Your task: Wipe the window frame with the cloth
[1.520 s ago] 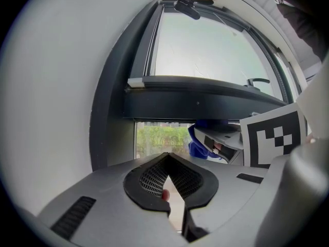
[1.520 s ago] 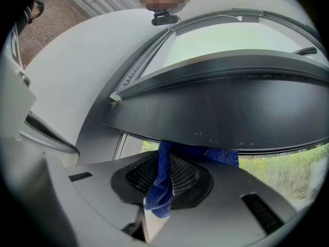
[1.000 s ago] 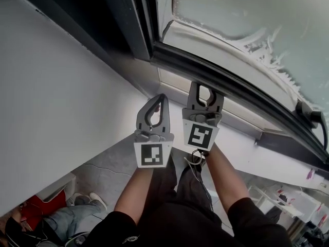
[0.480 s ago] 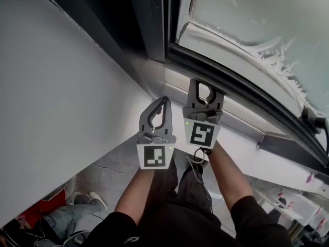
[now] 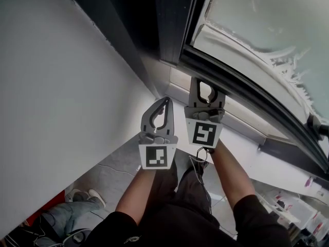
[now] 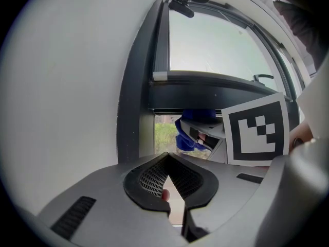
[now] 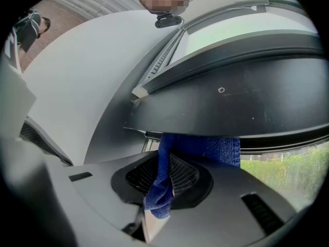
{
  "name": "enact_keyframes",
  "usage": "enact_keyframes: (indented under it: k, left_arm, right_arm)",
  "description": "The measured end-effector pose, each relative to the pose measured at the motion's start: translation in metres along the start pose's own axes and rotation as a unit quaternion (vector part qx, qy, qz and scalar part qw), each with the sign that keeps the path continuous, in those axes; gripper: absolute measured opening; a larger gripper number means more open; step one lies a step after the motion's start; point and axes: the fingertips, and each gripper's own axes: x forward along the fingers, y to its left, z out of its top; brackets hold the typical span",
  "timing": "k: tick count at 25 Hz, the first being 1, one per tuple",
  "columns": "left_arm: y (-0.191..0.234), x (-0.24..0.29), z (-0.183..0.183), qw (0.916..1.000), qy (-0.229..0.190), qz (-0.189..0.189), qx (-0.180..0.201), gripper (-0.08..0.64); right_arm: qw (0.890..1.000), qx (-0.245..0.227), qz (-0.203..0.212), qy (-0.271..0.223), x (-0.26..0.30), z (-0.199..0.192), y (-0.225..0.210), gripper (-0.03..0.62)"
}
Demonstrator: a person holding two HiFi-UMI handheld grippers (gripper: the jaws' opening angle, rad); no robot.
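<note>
Indoor room, kind uncertain. Noted: plain white wall [image 5: 61, 86]; dark window frame [image 5: 231, 84] holding a frosted pane [image 5: 277, 19]; grey tiled floor [image 5: 110, 171] below; greenery [image 7: 288, 169] outside.

Daylight poured through the pane [image 5: 272, 19], washing it pale; the frame [image 5: 231, 76] lay in shadow. The 2 gripper views curved hard, with black corners.
</note>
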Motion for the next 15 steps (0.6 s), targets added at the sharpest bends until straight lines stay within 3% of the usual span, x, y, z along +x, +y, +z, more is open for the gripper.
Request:
enact_keyframes:
  k: [3, 7, 11, 13, 15]
  left_arm:
    - [0.003, 0.001, -0.001, 0.9993, -0.007, 0.011, -0.034, 0.005]
    - [0.004, -0.001, -0.004, 0.9999, 0.004, 0.005, -0.016, 0.005]
    - [0.007, -0.001, -0.003, 0.9993, -0.006, 0.013, -0.034, 0.005]
    - [0.007, 0.0, -0.002, 0.9999, -0.003, 0.004, -0.009, 0.005]
    - [0.005, 0.0, -0.001, 0.9981, 0.008, -0.019, 0.058, 0.005]
  right_arm:
    - [1.0, 0.006, 0.007, -0.004, 0.004, 0.001, 0.004, 0.048]
    - [1.0, 0.006, 0.016, -0.009, 0.009, 0.002, 0.01, 0.048]
    - [1.0, 0.004, 0.026, -0.013, 0.014, 0.002, 0.017, 0.048]
    - [0.999, 0.003, 0.032, -0.014, 0.016, 0.002, 0.021, 0.048]
    - [0.999, 0.001, 0.04, -0.013, 0.019, 0.001, 0.027, 0.048]
